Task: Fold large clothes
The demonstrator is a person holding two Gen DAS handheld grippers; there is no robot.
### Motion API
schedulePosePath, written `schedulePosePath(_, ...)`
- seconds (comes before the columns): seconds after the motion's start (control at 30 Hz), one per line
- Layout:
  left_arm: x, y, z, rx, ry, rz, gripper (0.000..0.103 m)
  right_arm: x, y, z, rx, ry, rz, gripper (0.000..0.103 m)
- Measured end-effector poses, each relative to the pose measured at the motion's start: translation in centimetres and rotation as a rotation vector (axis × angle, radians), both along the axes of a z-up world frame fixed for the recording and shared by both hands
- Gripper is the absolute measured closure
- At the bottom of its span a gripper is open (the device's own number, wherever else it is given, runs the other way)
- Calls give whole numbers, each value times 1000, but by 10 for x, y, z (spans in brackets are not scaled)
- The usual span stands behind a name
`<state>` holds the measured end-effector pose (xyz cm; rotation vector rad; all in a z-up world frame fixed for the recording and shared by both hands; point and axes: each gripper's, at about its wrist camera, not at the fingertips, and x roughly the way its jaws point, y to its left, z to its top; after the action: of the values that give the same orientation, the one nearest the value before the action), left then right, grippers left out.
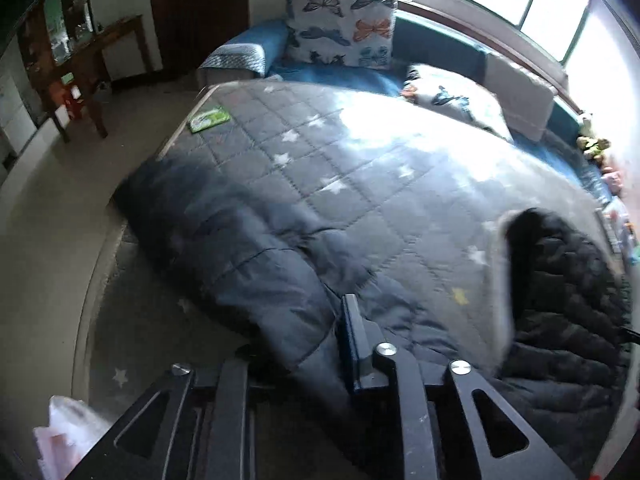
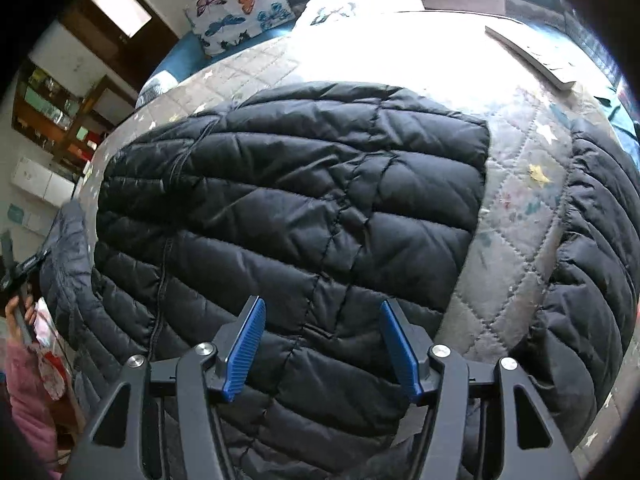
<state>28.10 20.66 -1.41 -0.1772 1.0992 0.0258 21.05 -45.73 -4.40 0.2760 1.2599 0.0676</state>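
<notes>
A black quilted puffer jacket (image 2: 288,200) lies spread on the grey star-patterned quilt (image 2: 516,208). One sleeve (image 2: 592,264) lies at the right, apart from the body. My right gripper (image 2: 322,312) is open, its blue pads just above the jacket's near part, holding nothing. In the left wrist view a dark padded part of the jacket (image 1: 256,248) hangs over the bed's near left edge and drapes between my left gripper's (image 1: 320,320) fingers. Only its right finger (image 1: 354,340) shows clearly; the fabric hides the other. The jacket's body (image 1: 560,292) shows at the right.
Butterfly pillows (image 1: 340,28) and a blue sofa back (image 1: 436,50) stand at the far side under a window. A green packet (image 1: 209,118) lies on the quilt's far left corner. A flat book (image 2: 532,56) lies far right. A wooden cabinet (image 1: 76,64) stands across the floor.
</notes>
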Motion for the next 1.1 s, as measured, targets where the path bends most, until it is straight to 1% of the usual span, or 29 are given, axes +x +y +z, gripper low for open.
schedulePosePath(0.07, -8, -6, 23, -36, -20, -20, 47, -2, -10, 2, 7, -3, -6, 34)
schedulePosePath(0.1, -11, -5, 33, -38, -29, -29, 43, -5, -15, 3, 14, -4, -13, 32)
schedulePosePath(0.17, -20, -15, 57, -8, -53, -48, 27, -3, -24, 3, 40, -4, -30, 31)
schedulePosePath(0.23, -24, -27, 78, -9, -84, -65, 22, 0, -31, 3, 52, -8, -46, 31)
schedulePosePath(0.33, -23, -49, 103, -47, -100, -102, 22, 5, -39, 2, 64, -6, -68, 31)
schedulePosePath(0.4, -19, -68, 115, -94, -103, -135, 20, 9, -42, 4, 46, -9, -82, 31)
schedulePosePath(0.47, -11, -90, 116, -163, -89, -172, 20, 14, -45, 6, 18, -17, -102, 31)
schedulePosePath(0.53, 5, -113, 108, -223, -57, -209, 20, 18, -51, 4, 15, -15, -117, 28)
schedulePosePath(0.7, 57, -166, 69, -303, 24, -265, 20, 26, -68, -14, 17, 36, -156, 27)
schedulePosePath(0.8, 96, -193, 35, -336, 81, -269, 20, 29, -74, -23, 47, 53, -160, 27)
schedulePosePath(0.9, 127, -205, 0, -381, 125, -258, 20, 32, -77, -29, 88, 60, -147, 27)
schedulePosePath(0.97, 147, -214, -20, -412, 160, -240, 20, 34, -74, -29, 84, 50, -118, 27)
schedulePosePath(1.0, 154, -216, -28, -434, 172, -241, 20, 34, -74, -29, 89, 49, -104, 27)
schedulePosePath(1.1, 169, -223, -57, -575, 240, -243, 20, 37, -76, -29, 117, 43, -77, 27)
